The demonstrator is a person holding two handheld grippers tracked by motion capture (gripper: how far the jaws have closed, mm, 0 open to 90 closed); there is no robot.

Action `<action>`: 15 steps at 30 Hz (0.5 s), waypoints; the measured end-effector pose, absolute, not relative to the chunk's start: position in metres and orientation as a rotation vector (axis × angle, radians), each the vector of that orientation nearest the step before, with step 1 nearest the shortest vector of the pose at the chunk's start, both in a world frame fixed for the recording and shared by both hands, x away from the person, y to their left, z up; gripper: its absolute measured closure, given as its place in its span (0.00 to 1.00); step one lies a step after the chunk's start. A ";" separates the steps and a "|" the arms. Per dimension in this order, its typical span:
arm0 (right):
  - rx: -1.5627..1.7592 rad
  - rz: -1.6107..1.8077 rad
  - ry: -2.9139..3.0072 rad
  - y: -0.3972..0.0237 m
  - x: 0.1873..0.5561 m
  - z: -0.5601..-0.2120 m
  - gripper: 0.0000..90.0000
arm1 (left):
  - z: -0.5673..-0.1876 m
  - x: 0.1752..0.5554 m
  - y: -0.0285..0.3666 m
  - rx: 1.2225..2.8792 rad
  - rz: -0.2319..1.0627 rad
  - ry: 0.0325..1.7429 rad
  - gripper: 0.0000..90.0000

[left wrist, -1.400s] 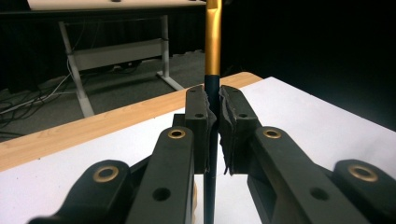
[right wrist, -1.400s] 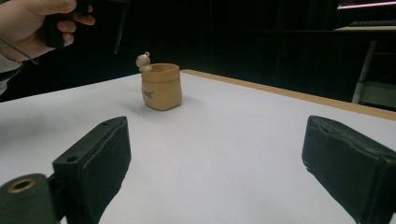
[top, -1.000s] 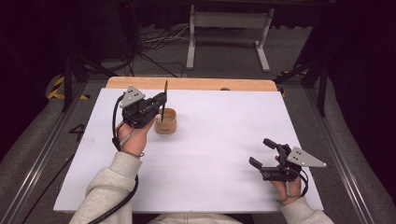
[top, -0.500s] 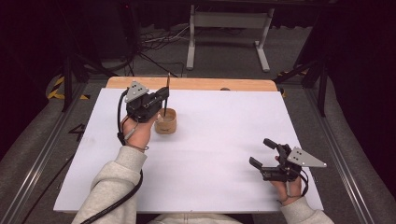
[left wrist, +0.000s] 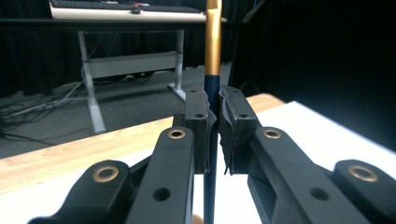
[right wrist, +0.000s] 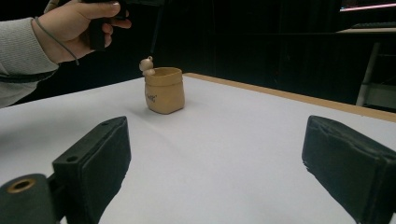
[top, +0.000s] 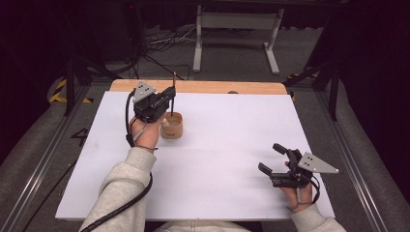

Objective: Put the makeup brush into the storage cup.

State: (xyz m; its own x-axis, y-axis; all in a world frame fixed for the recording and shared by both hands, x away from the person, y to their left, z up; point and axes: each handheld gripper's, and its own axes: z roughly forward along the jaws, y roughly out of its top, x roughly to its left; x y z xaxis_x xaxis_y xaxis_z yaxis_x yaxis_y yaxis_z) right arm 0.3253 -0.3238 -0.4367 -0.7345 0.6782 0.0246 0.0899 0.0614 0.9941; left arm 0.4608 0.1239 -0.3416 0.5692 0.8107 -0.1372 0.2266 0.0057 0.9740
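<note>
Since the earlier frames, the left gripper (top: pixel 162 104) has been shifted slightly toward the upper middle of the high view, so that the pen (top: pixel 172 94) it carries is now hung over the mouth of the small tan pot (top: pixel 172 125); the right gripper (top: pixel 278 162) has been kept where it was. In the left gripper view the jaws are seen clenched on the pen (left wrist: pixel 212 56), whose dark lower barrel is pinched between the pads while its gold upper part rises to the top of the frame. The pen is held upright, and its lower end is lost from sight at the pot's rim in the high view, so whether it is inside cannot be told. The pot is stood on the white worktop (top: pixel 227 145), left of centre and toward the upper part of the high view, touching or just beside the left hand. In the right gripper view the jaws are spread wide with nothing between them, and the pot (right wrist: pixel 164 90), with a small figure at its rim, is seen beyond them. The right gripper is rested at the lower right of the high view, well apart from the pot.
</note>
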 end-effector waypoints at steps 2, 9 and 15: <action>0.765 1.718 1.895 -0.324 0.325 -0.437 0.09 | -0.343 0.462 0.124 1.533 0.582 0.914 0.91; 0.764 1.729 1.899 -0.324 0.326 -0.437 0.09 | -0.352 0.467 0.128 1.516 0.571 0.918 0.91; 0.759 1.735 1.897 -0.324 0.326 -0.437 0.09 | -0.360 0.470 0.125 1.525 0.563 0.919 0.91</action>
State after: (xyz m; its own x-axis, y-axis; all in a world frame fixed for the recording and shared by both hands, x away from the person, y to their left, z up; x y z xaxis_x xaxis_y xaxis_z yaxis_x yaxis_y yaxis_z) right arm 0.3256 -0.3235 -0.4371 -0.7432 0.6682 0.0326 0.0918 0.0537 0.9943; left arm 0.4696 0.1252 -0.3595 0.5694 0.8079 -0.1522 0.2311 0.0203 0.9727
